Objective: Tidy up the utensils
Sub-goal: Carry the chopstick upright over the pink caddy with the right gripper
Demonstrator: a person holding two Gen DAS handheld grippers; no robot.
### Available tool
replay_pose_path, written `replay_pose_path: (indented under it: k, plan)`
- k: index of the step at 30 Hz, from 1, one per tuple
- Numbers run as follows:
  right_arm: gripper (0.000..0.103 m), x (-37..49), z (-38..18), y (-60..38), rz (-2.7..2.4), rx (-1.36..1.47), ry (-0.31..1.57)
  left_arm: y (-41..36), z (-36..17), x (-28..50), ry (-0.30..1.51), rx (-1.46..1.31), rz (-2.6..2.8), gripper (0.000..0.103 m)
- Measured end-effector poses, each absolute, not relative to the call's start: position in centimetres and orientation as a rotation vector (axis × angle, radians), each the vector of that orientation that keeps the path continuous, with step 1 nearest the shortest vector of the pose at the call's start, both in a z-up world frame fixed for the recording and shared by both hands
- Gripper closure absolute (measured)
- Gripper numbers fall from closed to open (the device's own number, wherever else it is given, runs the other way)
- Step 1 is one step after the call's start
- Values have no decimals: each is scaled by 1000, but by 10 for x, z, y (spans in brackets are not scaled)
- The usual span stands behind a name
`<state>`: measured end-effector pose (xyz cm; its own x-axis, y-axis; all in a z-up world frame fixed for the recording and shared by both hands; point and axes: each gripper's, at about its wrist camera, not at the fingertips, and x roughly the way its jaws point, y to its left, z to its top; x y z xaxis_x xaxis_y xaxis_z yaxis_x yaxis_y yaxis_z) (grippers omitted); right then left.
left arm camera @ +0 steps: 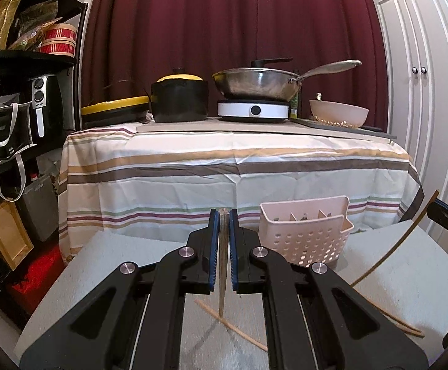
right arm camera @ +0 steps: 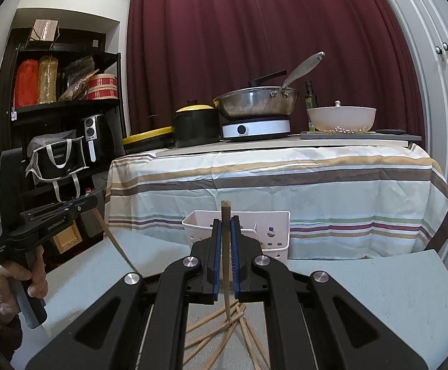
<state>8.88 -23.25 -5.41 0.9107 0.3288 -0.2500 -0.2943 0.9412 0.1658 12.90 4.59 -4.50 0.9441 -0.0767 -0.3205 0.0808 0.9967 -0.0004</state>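
Note:
My left gripper is shut on a wooden chopstick that stands upright between its blue pads, tip down near the grey table. My right gripper is shut on another chopstick, also upright. A pile of several loose chopsticks lies on the table under the right gripper. A pale pink perforated utensil caddy stands on the table ahead, right of the left gripper; in the right wrist view the caddy is straight behind the gripper. The left gripper shows at the left of the right wrist view.
A grey table bears the caddy. Two loose chopsticks lie on it. Behind stands a table with a striped cloth, a black pot, a wok on a hob and a bowl. A black shelf is at left.

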Motion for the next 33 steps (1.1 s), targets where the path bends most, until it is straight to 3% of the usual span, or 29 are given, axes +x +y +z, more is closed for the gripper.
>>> replay_pose_path:
  k: [18, 33]
  plan:
    - [96, 101, -30, -236, 326, 138, 256, 40, 3, 145, 309, -37, -174, 97]
    - [96, 142, 43, -248, 300, 113, 102, 6, 88, 183, 153, -49, -243, 97]
